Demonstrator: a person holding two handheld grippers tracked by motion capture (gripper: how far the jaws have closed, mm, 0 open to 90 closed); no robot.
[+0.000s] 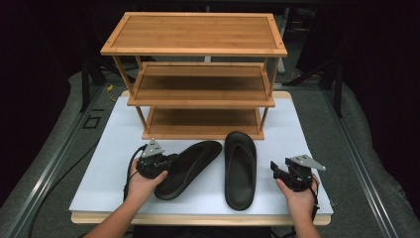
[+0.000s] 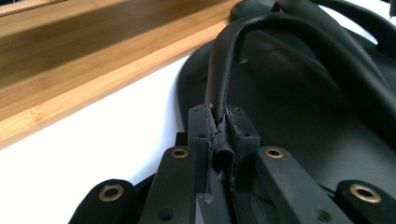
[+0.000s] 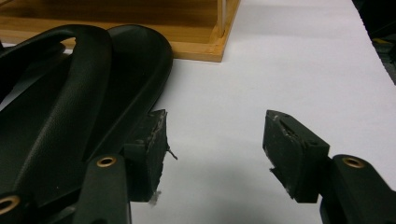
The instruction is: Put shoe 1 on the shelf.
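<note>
White covering (image 1: 119, 148) spreads over the table, with dark floor and metal rails around it. On that white sheet lie two black flip-flops, side by side in front of a bamboo rack.

The left flip-flop (image 1: 190, 166) lies at a slant, its toe end pointing toward the rack and its heel end toward the person's left hand. The left gripper (image 1: 171, 161) is clamped on this sandal's strap (image 2: 219, 84): in the left gripper view the two black jaws stand pressed together with the thin strap pinched between them, the strap rising in an arch away from the jaws over the dark footbed.

The right flip-flop (image 1: 240, 168) lies just beside the first one, nearly straight, toe end close to the foot of the rack and heel toward the table's near edge. In the right gripper view its sole and strap lie just to the left of the left-hand jaw.

The right gripper (image 1: 275, 169) sits on the sheet to the right of that sandal, held in the person's right hand. Its jaws stand well apart with bare white surface between them, gripping nothing.

Behind the sandals stands the three-tier bamboo rack (image 1: 198, 49), its shelves bare, its lowest shelf resting on the sheet.
</note>
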